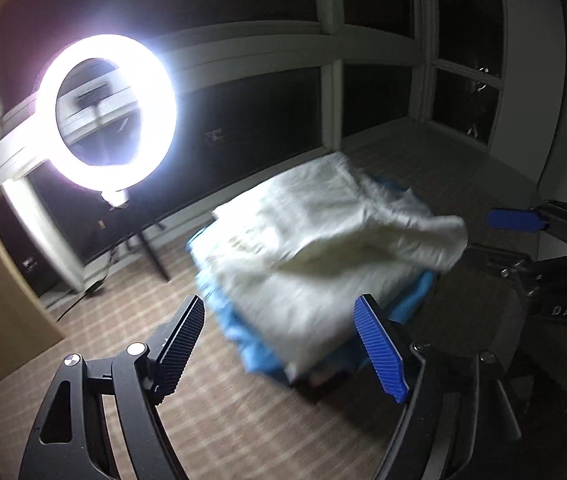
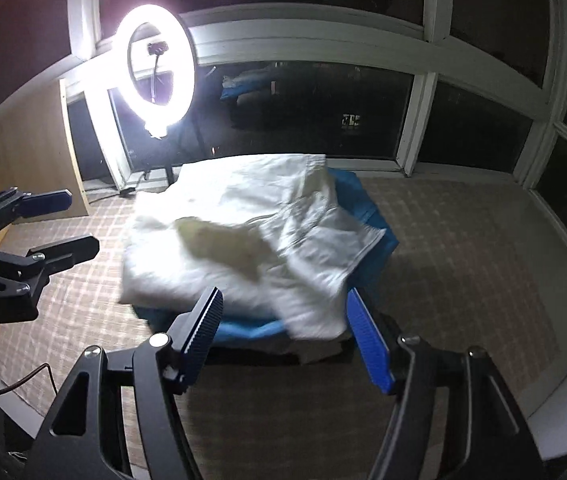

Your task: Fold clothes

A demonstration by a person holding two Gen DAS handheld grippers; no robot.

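A white garment (image 2: pixel 243 240) is being seen lying rumpled on top of blue cloth (image 2: pixel 367 204), the pile resting on a low surface above the patterned carpet (image 2: pixel 463 248). The left gripper (image 1: pixel 281 344) is being held with its jaws spread wide and nothing between them; the garment's near edge is lying just beyond and between the two pads, apart from both. The right gripper (image 2: pixel 283 340) is likewise being held with its jaws wide apart and empty, the garment's near corner being framed just ahead of the gap, close to the blue right pad, though contact cannot be told through the blur. The scene is being lit by a ring light (image 2: pixel 155 64) standing behind the pile, before dark windows (image 2: pixel 463 128).
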